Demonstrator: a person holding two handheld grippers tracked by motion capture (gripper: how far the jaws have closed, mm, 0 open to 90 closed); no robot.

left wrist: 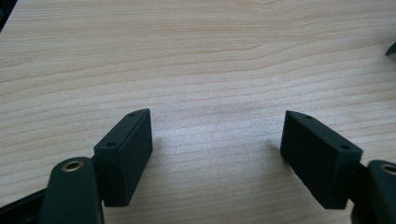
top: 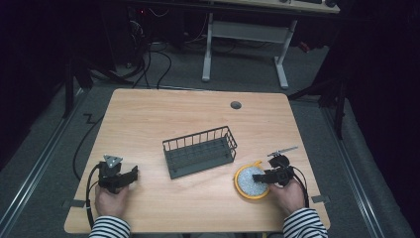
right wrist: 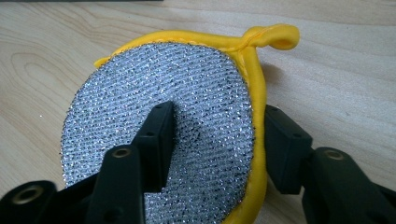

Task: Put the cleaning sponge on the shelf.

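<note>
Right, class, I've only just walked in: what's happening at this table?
A person in striped sleeves holds a two-jaw gripper in each hand at a wooden table. The right gripper straddles the edge of a round yellow-rimmed silver scouring pad, one jaw on top, the other outside the rim, not clamped. The left gripper rests open over bare wood. A dark wire rack stands between them, apparently empty.

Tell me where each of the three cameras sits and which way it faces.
High view: above the person's side, facing forward and down on the table, rack and scrubber; striped sleeves, both hands show.
Left gripper view: rides the left hand-held gripper, facing bare wood between its open jaws.
Right gripper view: rides the right hand-held gripper, facing the scrubber, its jaws straddling the yellow rim.
Shared: high and right views both show the scrubber.
</note>
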